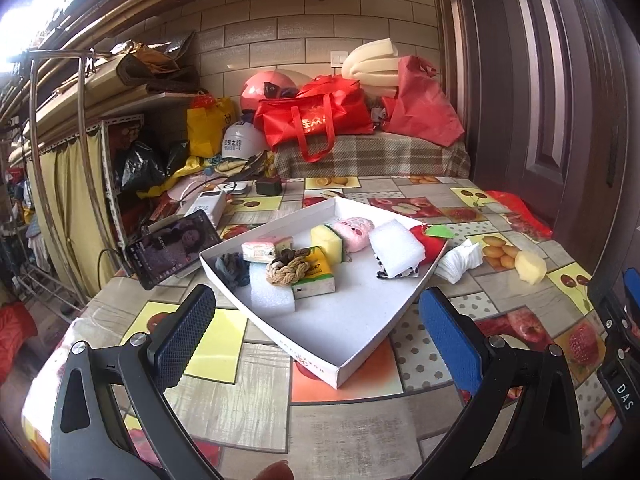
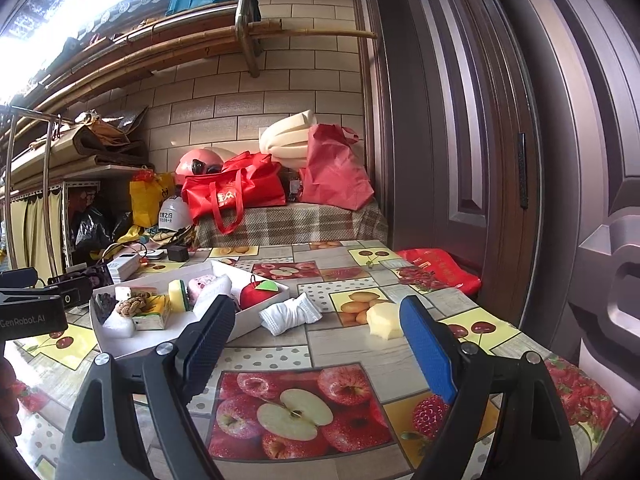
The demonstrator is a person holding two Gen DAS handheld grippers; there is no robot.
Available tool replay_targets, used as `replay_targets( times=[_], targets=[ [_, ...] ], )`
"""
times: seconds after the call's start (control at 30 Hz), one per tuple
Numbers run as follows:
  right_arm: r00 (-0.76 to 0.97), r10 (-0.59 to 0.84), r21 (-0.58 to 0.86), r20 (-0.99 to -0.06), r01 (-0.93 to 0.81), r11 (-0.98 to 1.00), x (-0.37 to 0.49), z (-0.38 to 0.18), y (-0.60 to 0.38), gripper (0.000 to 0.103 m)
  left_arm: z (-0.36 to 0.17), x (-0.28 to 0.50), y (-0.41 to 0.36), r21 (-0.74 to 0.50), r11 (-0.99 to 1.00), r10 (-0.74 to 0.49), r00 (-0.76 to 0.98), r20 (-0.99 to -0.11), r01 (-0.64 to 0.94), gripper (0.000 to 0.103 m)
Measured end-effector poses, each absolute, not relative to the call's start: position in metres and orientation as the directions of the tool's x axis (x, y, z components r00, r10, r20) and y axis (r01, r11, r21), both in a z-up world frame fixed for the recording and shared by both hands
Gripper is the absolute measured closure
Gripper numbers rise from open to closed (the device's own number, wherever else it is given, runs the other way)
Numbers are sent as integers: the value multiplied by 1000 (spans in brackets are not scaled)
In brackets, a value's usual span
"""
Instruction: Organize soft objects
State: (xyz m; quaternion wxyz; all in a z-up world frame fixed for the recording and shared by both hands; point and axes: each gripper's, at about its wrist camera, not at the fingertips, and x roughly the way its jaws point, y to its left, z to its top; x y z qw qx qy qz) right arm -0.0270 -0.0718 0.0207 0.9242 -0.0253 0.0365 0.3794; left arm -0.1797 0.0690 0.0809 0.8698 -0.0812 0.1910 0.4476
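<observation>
Right hand-held gripper spread wide and empty, aimed level across the fruit-printed oilcloth desk. Straight ahead, between the black pad and the blue pad, two loose soft things outside the shallow white cardboard tray: a rolled white ribbed cloth bundle lying just beside the tray's near wall, long axis running left to right across the line of approach, and a pale yellow chunky foam sponge a little farther right, close to the blue pad's line, blocky rather than long. Both nearer this hand than the other. Left hand-held gripper likewise spread and empty, hovering over the tray's near corner, tilted downward. Inside the tray, already gathered: white foam blocks, a yellow-and-green scouring sponge, a pink plush pig, a red plush apple with a green leaf, a braided tan rope knot, a dark fabric scrap, a striped cake-like sponge, a small yellow-green carton. Likely next: a squeeze across the cloth bundle's short width, compressible and prone to unrolling; foam springy, light, forgiving.
</observation>
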Motion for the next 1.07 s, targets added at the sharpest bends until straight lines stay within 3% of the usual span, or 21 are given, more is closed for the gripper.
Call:
replay_targets(
  times=[0.1,0.23,0.4,0.57,1.07],
  targets=[
    [720,692,-19,-60,-694,720,-34,28,-78,18,81,-183,66,60,539,775,467,-425,-840,0],
    [709,701,30,-75,-701,713,-36,37,-84,18,80,-186,69,-26,600,698,538,-473,-800,0],
    [692,710,98,-128,-704,704,-28,45,-90,18,84,-186,63,-18,605,700,542,-466,-796,0],
    [671,736,142,-93,-723,676,-28,49,-102,18,92,-191,60,-23,617,694,558,-454,-786,0],
    [681,729,109,-62,-722,684,-33,49,-101,18,88,-191,64,-34,621,679,560,-474,-783,0]
  ],
)
